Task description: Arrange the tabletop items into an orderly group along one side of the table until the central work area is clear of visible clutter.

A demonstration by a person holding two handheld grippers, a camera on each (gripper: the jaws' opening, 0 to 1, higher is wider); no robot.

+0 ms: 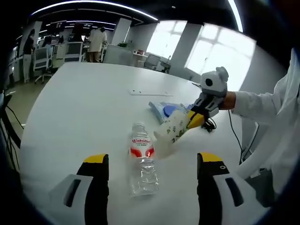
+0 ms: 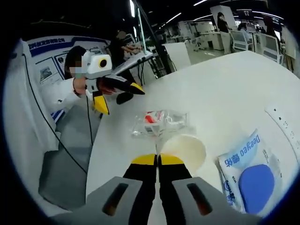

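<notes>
**Cup pinched at its rim, bottle lying beside it**

I saw the paper cup point(image 1: 172, 132) right of frame centre in the left gripper view, tipped on its side, its rim pinched by my right gripper point(image 1: 197, 118). The clear water bottle point(image 1: 142, 161) lay flat on the white table point(image 1: 84, 103), just beside the cup. My left gripper point(image 1: 152, 161) stood spread, the bottle between its jaws. The blue wipes packet point(image 2: 248, 173) lay at lower right in the right gripper view.
</notes>
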